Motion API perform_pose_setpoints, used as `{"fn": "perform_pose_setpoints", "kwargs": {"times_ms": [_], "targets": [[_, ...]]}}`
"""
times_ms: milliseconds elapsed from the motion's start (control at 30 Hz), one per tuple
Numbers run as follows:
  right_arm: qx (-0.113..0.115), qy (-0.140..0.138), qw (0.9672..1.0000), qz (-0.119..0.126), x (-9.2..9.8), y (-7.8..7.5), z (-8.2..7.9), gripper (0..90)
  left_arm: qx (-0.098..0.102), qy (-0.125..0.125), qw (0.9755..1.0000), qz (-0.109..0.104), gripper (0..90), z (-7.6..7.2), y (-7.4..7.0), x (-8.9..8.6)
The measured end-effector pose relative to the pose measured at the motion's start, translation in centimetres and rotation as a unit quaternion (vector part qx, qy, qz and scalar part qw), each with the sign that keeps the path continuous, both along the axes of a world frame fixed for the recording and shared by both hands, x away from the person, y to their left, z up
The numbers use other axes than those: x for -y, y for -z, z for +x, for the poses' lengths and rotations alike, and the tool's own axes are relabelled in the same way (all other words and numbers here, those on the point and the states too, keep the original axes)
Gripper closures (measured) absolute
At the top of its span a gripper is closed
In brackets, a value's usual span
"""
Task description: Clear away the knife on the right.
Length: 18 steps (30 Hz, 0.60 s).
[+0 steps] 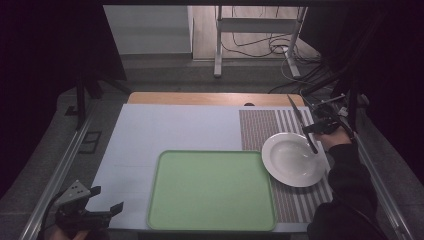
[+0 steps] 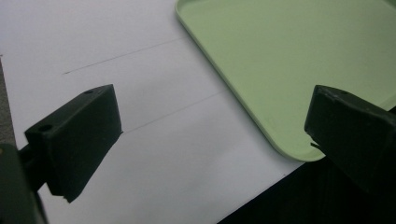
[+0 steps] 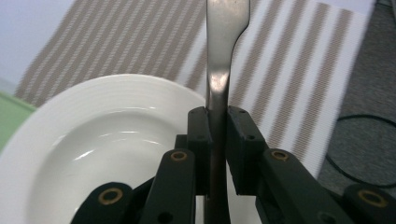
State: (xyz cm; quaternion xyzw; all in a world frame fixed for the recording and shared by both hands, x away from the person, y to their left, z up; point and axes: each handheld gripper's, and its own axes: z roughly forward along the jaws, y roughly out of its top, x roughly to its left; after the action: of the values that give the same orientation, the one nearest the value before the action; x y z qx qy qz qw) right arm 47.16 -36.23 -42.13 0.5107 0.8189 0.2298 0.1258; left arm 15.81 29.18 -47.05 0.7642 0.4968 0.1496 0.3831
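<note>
My right gripper (image 1: 313, 128) is shut on a metal table knife (image 1: 300, 120), which it holds in the air over the far right rim of a white deep plate (image 1: 292, 160). In the right gripper view the knife (image 3: 219, 56) stands upright between the pressed jaws of that gripper (image 3: 218, 123), with the plate (image 3: 107, 154) below and to the left. The plate rests on a striped placemat (image 1: 260, 127). At the table's near left corner my left gripper (image 1: 109, 197) is open and holds nothing. Its jaws (image 2: 212, 121) stand wide beside the corner of a green tray (image 2: 280, 56).
The green tray (image 1: 212, 190) lies at the front middle of the white table cover (image 1: 175, 125), its right edge under the plate's rim. The placemat (image 3: 289, 60) reaches the table's right edge. A metal frame and cables (image 1: 260, 45) stand on the floor behind the table.
</note>
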Motion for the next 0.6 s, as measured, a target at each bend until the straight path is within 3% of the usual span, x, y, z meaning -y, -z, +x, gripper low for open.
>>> {"fn": "perform_pose_setpoints", "kwargs": {"times_ms": [600], "targets": [[-0.013,-0.070,0.9975,0.001,-5.3,0.5,-3.9,80.7,0.000,0.000,1.0000,0.002,3.7,0.0,0.0,0.0]]}}
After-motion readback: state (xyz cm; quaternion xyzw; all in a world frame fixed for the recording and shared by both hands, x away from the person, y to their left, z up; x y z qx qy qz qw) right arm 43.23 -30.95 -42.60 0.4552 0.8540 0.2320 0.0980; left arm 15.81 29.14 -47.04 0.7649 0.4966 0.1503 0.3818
